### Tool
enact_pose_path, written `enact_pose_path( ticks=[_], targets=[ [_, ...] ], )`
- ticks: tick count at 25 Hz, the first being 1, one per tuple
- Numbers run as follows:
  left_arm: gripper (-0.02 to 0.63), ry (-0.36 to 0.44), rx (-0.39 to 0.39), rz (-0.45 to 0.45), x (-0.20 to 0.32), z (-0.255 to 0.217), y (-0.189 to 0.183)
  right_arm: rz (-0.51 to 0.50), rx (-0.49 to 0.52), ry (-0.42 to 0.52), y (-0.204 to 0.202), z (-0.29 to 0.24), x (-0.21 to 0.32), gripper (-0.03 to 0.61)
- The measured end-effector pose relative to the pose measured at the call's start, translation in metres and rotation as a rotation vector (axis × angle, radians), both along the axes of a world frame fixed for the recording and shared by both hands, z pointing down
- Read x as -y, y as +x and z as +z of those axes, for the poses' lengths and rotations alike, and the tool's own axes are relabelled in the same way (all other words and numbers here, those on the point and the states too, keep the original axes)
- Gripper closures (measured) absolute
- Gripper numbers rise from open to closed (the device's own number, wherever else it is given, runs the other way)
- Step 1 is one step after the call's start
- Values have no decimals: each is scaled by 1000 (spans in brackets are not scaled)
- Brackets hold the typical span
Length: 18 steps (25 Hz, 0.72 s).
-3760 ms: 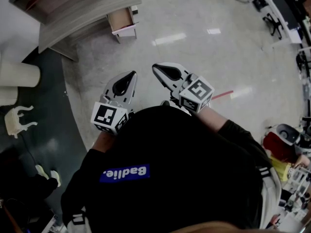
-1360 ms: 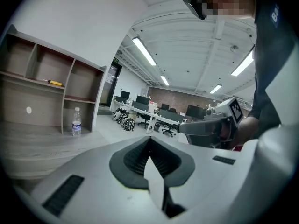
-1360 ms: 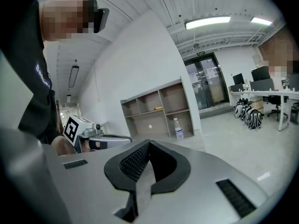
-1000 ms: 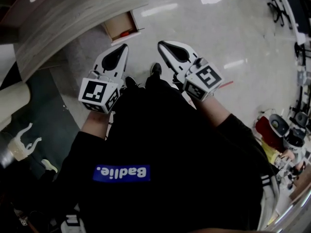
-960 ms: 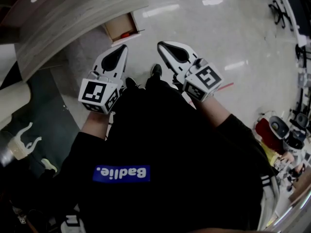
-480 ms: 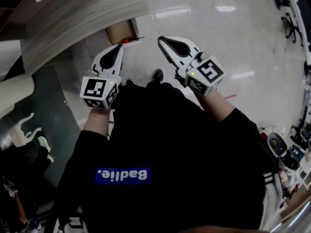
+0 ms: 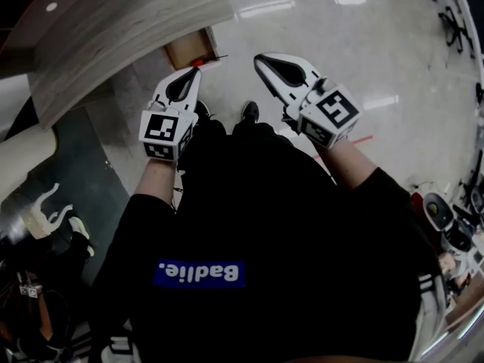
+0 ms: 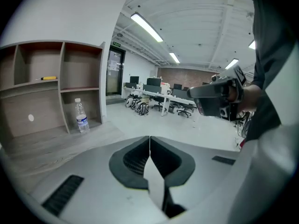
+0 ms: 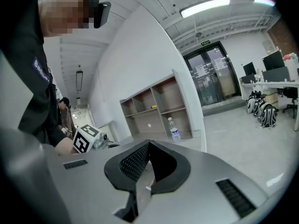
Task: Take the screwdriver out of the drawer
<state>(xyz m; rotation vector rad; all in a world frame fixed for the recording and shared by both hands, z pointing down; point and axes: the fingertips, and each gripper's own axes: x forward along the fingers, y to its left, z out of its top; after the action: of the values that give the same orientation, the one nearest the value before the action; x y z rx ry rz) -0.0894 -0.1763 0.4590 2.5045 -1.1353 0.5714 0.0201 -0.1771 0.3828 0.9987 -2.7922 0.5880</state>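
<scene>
Closest to you, both pairs of tongs are held out over the floor, and each gripper view shows its jaws pressed together with nothing between them. The left tongs (image 7: 194, 73) point almost straight at the open drawer (image 7: 184, 54), with the tip just short of its front edge. The right tongs (image 7: 261, 58) sit off to the side, well apart from it.

Inside the drawer, a small red thing (image 7: 203, 49) lies near the front right corner. It is probably the screwdriver's handle, though it is too small to be sure, and no shaft can be made out.

Expect a light, rigid tool that will not bend or crush. The handle is likely smooth and rounded, so it may roll or slide away. Spread the jaws first, then close them across the middle of the handle rather than on the thin metal shaft.

Beyond the drawer runs the grey wood-grain surface (image 7: 128, 25). Farther back stands a shelf unit (image 8: 60, 62) with a water bottle (image 8: 81, 116) in its lower bay.
</scene>
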Motion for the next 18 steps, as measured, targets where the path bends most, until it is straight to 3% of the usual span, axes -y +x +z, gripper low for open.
enact_pose_path(
  ticks=[11,18],
  targets=[
    [587,-101,146,250,12,103,-23,129,-36,-38,-30,18,8,551],
    [575,-114,238,394,31,165,-6,208,-51,-74,-19,34,7,551]
  ],
)
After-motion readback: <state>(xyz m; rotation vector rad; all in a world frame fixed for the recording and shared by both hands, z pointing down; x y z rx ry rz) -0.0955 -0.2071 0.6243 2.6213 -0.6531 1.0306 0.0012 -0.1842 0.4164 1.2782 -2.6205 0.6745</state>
